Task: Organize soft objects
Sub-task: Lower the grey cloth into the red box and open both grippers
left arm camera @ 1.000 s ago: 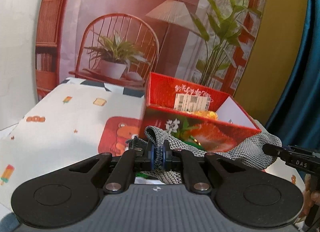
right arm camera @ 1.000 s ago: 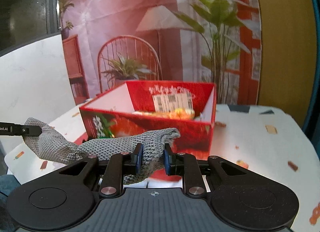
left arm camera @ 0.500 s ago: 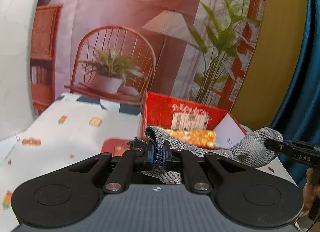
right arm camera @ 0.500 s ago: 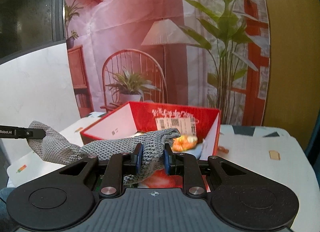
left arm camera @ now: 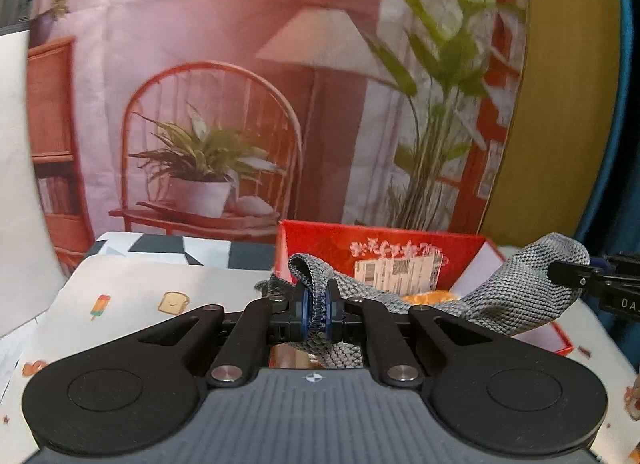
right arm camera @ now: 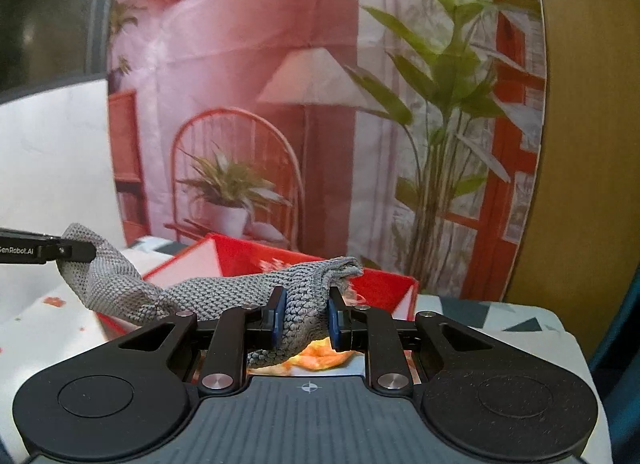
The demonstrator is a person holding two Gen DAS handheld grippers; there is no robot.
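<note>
Change: you are lifting the grey knit cloth (left arm camera: 516,300) from in front of the red box (left arm camera: 320,240) to above it.
Left gripper (left arm camera: 316,306): clamping one end, lower centre.
Right gripper (right arm camera: 306,316): pinching the other.
Meaning: you are nearing the drop onto the orange item (right arm camera: 320,356).

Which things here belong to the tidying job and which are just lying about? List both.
In the job:
- grey knitted cloth, stretched between both grippers
- left gripper, jaws shut on one end
- right gripper, jaws shut on the other end
- red box, open
- orange soft item inside it

Lying about:
- printed tablecloth
- room-scene backdrop
</note>
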